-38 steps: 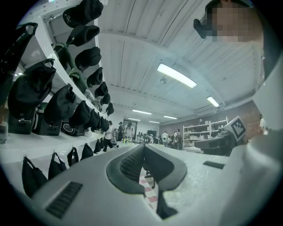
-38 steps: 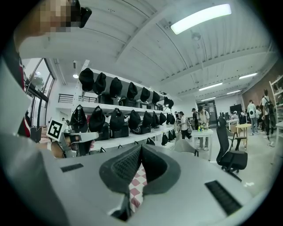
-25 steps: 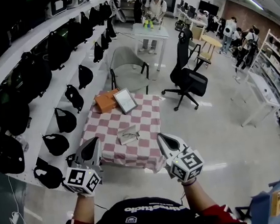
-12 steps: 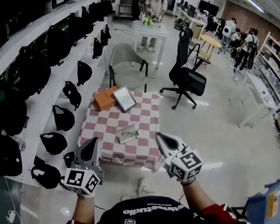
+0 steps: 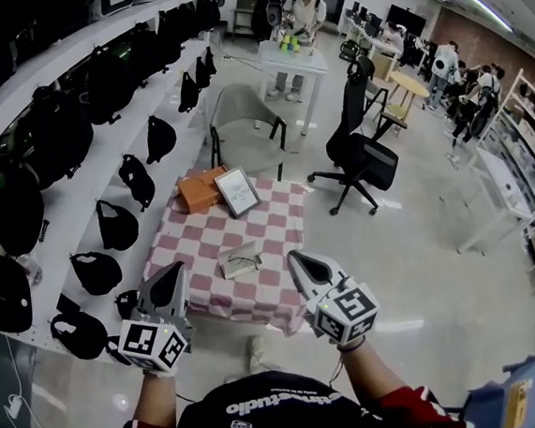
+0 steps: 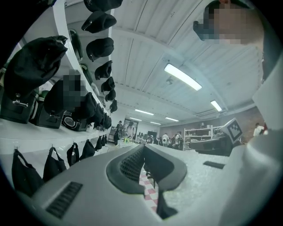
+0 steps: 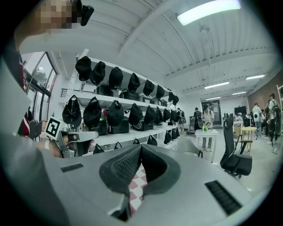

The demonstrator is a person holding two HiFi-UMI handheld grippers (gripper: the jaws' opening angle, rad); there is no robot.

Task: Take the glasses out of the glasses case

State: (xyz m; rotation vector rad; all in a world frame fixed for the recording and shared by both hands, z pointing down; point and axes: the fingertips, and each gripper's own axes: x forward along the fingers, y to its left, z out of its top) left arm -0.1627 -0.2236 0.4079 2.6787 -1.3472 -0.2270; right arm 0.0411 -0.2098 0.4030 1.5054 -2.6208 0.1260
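Observation:
A small table with a red-and-white checked cloth (image 5: 279, 231) stands ahead of me in the head view. On it lies an open pale glasses case (image 5: 241, 259) with dark-framed glasses resting in it. My left gripper (image 5: 174, 278) hangs before the table's near left corner, short of the case. At the near right edge is my right gripper (image 5: 300, 264), also apart from the case. In the left gripper view the left gripper (image 6: 143, 148) has its jaws pressed together with nothing between them. The right gripper (image 7: 140, 148) looks the same in the right gripper view.
An orange box (image 5: 199, 189) and a framed board (image 5: 238, 191) lie at the table's far end. A grey chair (image 5: 239, 117) stands behind it, a black office chair (image 5: 360, 152) to the right. Shelves of black bags (image 5: 71, 133) run along the left. People stand at a white table (image 5: 290, 60) far back.
I have stepped slightly toward the table, and a foot now shows below its near edge. Both grippers dropped a little in the head view and stayed shut.

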